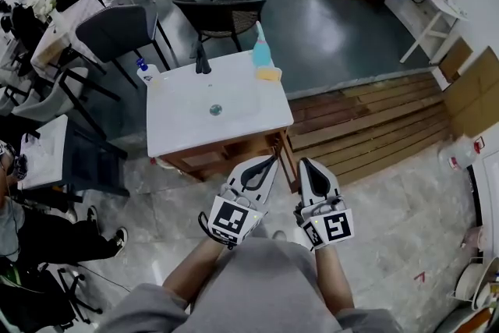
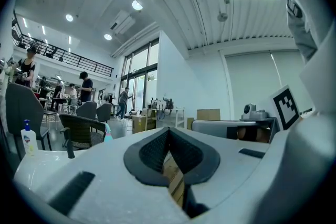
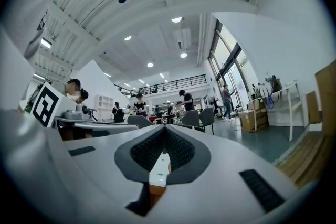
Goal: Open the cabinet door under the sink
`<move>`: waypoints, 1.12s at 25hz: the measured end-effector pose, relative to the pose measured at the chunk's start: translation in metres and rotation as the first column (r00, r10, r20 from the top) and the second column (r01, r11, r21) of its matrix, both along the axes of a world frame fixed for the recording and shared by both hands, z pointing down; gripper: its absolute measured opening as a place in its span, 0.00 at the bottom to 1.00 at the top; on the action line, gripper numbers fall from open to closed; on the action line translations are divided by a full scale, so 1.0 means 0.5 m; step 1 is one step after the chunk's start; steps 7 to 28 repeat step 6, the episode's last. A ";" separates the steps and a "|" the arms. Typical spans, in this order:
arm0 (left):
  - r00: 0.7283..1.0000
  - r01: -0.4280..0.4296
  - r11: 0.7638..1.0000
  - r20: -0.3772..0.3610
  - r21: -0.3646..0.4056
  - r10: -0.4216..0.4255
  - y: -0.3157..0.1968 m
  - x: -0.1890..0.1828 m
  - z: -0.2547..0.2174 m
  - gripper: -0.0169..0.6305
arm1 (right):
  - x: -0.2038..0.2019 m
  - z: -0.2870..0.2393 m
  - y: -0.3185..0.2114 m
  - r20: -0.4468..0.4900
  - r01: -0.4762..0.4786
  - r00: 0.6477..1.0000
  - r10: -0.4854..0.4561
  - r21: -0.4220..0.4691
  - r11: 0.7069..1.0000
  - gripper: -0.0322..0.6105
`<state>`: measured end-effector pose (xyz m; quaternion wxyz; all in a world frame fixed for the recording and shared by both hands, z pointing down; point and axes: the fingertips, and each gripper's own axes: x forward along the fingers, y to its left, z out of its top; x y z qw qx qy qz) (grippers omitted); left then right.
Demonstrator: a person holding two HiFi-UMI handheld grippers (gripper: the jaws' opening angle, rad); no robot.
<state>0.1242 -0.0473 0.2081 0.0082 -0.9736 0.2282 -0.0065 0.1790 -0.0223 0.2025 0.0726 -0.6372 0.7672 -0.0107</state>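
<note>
Here, the sink, a white worktop with a round drain at its middle, stands on a wooden cabinet. Only a narrow strip of the cabinet's front shows under the sink's near edge, and from so steeply above I cannot tell whether its door is open or shut. Both claws hover side by side in front of the sink's near right corner, pointing toward the cabinet. The left claw has its 2 jaws pressed together at the tips with nothing between them; its own view shows only a sliver of wood through the gap behind the tips. The right claw, just beside it and slightly farther from the sink, is likewise closed and empty. Along the sink's far edge stand a black faucet near the middle, a white pump bottle at the far left corner, and a teal bottle with a yellow sponge at the far right corner. A black chair stands behind the sink, and wooden planking lies on the floor to the sink's right.
</note>
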 end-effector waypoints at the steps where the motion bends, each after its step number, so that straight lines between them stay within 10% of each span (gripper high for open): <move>1: 1.000 0.003 1.000 -0.001 -0.007 -0.003 -0.001 0.000 0.000 0.04 | 0.000 0.000 -0.001 0.000 0.000 1.000 0.000 0.000 1.000 0.06; 28: 1.000 0.025 1.000 -0.003 -0.011 -0.025 -0.011 -0.003 -0.004 0.04 | -0.001 -0.002 -0.009 -0.001 0.007 1.000 -0.007 -0.001 1.000 0.06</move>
